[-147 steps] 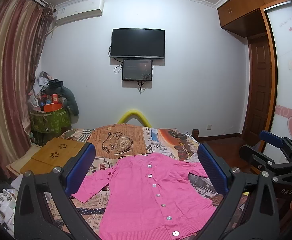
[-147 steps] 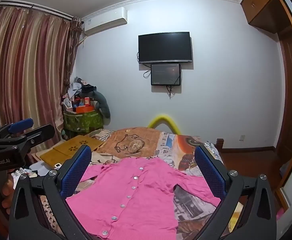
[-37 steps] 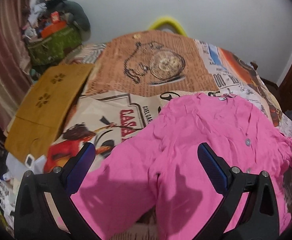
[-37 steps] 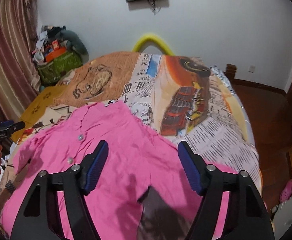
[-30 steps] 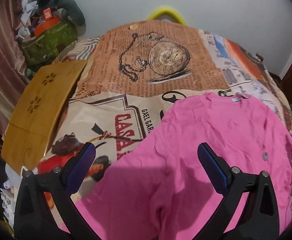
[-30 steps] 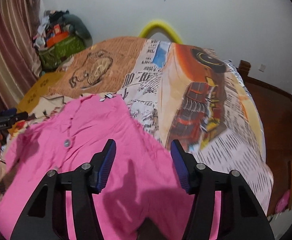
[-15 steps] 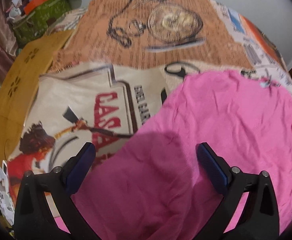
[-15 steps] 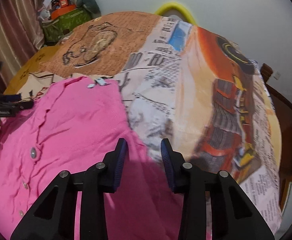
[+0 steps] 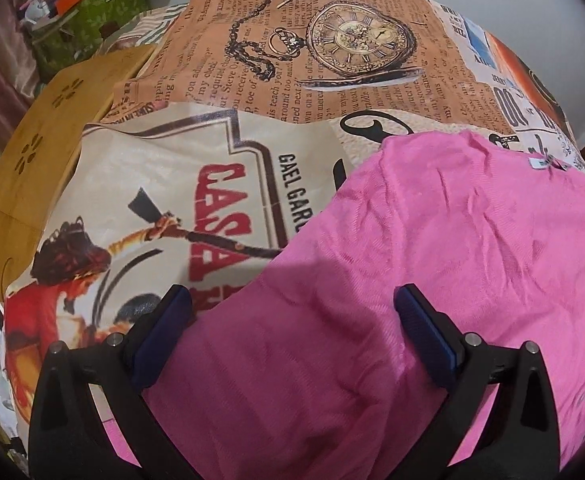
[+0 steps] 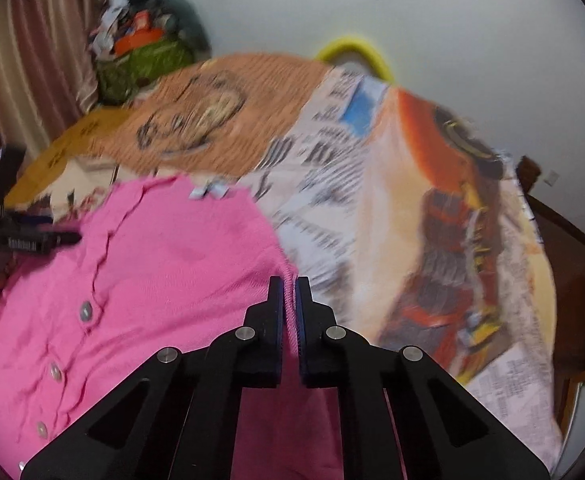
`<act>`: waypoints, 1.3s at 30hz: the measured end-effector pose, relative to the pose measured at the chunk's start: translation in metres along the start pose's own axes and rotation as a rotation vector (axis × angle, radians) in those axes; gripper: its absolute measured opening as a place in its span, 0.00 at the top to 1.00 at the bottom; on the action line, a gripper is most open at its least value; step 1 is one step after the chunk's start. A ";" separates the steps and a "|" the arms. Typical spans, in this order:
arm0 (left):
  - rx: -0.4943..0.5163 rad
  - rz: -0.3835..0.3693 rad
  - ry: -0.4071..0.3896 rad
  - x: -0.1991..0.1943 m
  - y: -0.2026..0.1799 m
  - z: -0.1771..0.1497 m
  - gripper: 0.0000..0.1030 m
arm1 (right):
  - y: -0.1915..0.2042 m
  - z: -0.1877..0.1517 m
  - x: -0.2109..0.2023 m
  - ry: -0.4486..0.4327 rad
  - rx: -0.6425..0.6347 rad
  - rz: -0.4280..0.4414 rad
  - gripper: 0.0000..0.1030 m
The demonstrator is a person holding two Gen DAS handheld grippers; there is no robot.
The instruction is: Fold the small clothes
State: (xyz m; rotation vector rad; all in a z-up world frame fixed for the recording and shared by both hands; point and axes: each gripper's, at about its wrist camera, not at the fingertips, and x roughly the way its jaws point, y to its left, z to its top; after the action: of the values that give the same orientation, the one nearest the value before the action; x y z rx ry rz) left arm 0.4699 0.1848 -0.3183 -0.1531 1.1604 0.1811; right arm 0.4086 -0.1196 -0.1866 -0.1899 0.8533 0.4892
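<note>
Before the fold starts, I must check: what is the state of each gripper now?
Left gripper: open, above the pink cardigan, holding nothing.
Right gripper: shut on the pink cardigan's edge.

R gripper [image 10: 288, 292] now pinched shut on pink cardigan [image 10: 164, 280] edge.

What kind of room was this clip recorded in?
Most likely a bedroom in a home. A bed under a printed bedspread fills most of both views, with a pink cardigan spread on it, striped curtains along one wall and a cluttered green basket in the corner.
</note>
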 end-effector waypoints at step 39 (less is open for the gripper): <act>0.211 0.023 -0.099 -0.037 -0.053 -0.051 0.00 | -0.021 -0.021 -0.033 -0.047 0.120 0.205 0.57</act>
State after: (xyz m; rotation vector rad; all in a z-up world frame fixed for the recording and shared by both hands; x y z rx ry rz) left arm 0.4213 0.1195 -0.3027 0.0545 1.0758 0.0847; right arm 0.3866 -0.1567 -0.1757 0.0198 0.8576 0.6292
